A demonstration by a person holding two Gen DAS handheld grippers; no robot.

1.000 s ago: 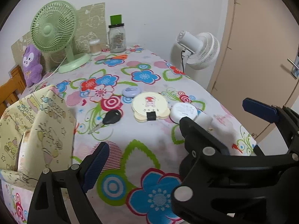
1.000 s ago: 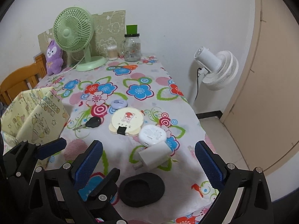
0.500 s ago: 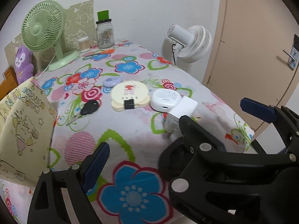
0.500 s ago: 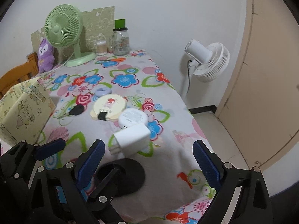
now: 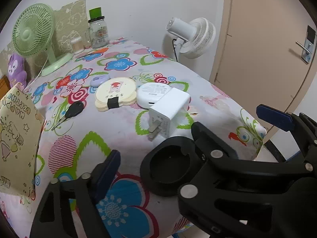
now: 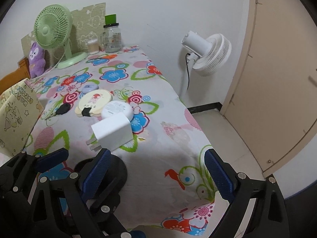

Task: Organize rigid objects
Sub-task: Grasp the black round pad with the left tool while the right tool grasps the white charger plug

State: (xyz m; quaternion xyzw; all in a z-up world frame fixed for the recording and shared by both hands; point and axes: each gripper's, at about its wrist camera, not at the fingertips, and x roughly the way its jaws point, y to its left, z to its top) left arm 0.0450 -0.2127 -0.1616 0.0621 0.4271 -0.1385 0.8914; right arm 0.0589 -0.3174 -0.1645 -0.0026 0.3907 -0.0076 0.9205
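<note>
Left wrist: 1 charger [image 5: 170, 107], 1 key [image 5: 72, 110], 2 fans; both jaws wide, L just narrowing.

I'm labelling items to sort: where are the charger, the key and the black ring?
charger [image 5: 172, 104]: left wrist view, top face of the white body.
key [image 5: 74, 107]: left wrist view, black head.
black ring [image 5: 156, 170]: left wrist view, left rim.

green desk fan [image 5: 32, 30] | white floor fan [image 6: 210, 54] | purple plush [image 6: 36, 59] | door [image 5: 263, 45]

White charger [image 6: 113, 131] btwn black ring [image 6: 111, 170] & round case [image 6: 117, 109]
</note>
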